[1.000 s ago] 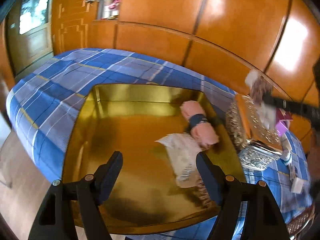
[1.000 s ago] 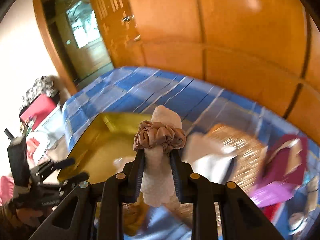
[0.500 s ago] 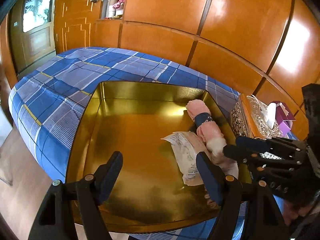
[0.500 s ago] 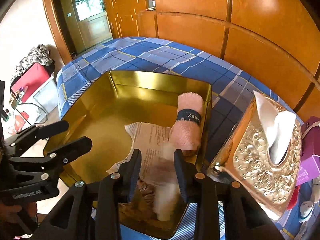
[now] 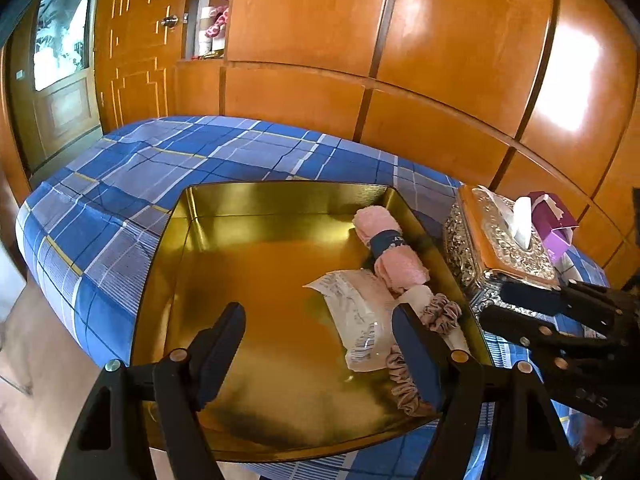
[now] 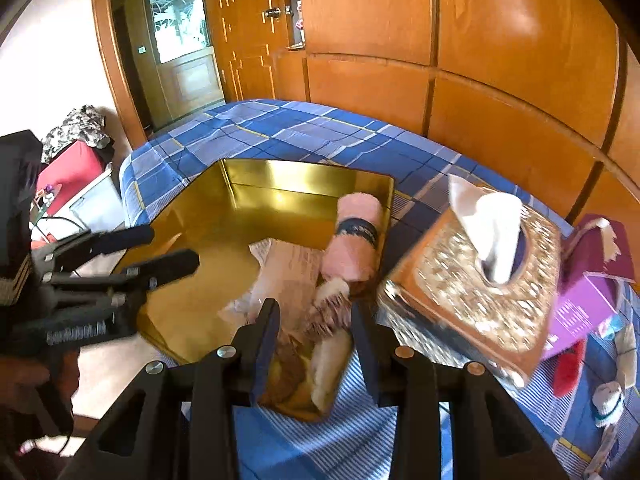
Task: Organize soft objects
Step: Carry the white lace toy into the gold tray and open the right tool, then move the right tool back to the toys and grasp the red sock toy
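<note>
A gold tray point(image 5: 280, 190) lies on the blue plaid cloth. Along its right wall lie a pink towel roll point(image 5: 394, 254) with a navy band and a white towel roll point(image 5: 424, 294) ringed by a dusty-pink scrunchie. A plastic packet point(image 5: 356, 312) and a second scrunchie point(image 5: 402, 384) lie beside them. My right gripper point(image 6: 315, 312) hovers at the tray's near corner. Its jaws are opening, and the white roll point(image 6: 330, 360) lies between them untouched. My left gripper point(image 5: 320, 348) stands open over the tray floor, holding nothing.
An ornate silver tissue box point(image 6: 472, 280) stands just right of the tray, with a purple box point(image 6: 588, 292) behind it. Small soft items point(image 6: 568, 368) lie on the cloth at far right. Wooden wardrobe panels back the bed. The floor drops off at left.
My right gripper came down with the white roll, set it in the tray beside the pink roll and spread its jaws off it. The left gripper stayed put.
</note>
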The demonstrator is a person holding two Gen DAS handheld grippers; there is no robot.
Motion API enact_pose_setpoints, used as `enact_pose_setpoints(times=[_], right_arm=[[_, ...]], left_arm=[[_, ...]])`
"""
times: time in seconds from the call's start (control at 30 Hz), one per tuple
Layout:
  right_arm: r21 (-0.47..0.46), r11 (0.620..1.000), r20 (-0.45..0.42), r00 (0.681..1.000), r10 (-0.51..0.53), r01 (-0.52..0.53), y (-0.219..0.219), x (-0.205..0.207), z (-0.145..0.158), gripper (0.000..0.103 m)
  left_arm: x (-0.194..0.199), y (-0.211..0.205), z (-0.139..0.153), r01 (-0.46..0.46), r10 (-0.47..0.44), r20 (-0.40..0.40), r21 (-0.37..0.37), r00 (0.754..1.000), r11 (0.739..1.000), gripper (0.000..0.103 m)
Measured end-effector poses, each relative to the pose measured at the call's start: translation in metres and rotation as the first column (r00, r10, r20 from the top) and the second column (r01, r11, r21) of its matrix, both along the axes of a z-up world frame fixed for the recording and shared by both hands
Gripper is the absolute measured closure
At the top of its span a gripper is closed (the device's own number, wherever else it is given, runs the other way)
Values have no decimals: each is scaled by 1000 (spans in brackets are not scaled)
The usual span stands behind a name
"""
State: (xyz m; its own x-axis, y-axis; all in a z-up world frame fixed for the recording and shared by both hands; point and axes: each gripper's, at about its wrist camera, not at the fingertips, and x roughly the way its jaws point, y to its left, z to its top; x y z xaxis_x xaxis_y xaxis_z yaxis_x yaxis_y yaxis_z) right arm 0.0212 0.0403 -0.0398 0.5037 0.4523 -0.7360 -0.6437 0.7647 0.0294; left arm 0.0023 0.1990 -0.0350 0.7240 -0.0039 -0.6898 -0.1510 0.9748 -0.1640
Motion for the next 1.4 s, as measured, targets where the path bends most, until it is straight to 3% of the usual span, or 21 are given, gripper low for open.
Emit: enact_pose_setpoints(times=[0.23, 0.4, 0.5, 0.63, 0.73, 0.8, 1.1, 1.2, 1.4], right_arm=[[14, 996, -36, 996, -84, 85, -51, -7, -10, 66], [48, 974, -104, 970, -218, 223, -108, 2, -24, 66], [59, 937, -148, 932, -332, 343, -148, 14, -32, 66], [58, 863, -184, 855, -485, 502, -198, 40, -40, 66], [54, 790, -211, 780, -589, 611, -234, 65, -46, 66], [45, 766, -216, 755, -620, 642, -246, 80, -50, 66], [25, 792, -283, 764, -579, 609, -247, 130, -66, 63], [13, 817, -277, 787, -551, 576, -239, 136, -67, 63], [-7, 852, -290, 814, -503, 523, -243, 144, -78, 89]], left_arm=[[-1, -14, 0, 45, -45, -2, 4, 999, 999, 27], [-1, -29, 2, 111, -111, 8, -5, 994, 994, 27], [-1, -43, 2, 159, -159, 6, -6, 987, 987, 27], [0, -60, 2, 211, -211, -3, -9, 978, 978, 27], [1, -72, 2, 244, -244, -11, -10, 970, 970, 27], [1, -76, 3, 257, -257, -13, -9, 966, 966, 27], [3, -90, 8, 296, -296, -9, -6, 955, 955, 26], [3, -94, 8, 310, -310, -14, 0, 951, 951, 26], [5, -103, 6, 333, -333, -26, 2, 943, 943, 26]])
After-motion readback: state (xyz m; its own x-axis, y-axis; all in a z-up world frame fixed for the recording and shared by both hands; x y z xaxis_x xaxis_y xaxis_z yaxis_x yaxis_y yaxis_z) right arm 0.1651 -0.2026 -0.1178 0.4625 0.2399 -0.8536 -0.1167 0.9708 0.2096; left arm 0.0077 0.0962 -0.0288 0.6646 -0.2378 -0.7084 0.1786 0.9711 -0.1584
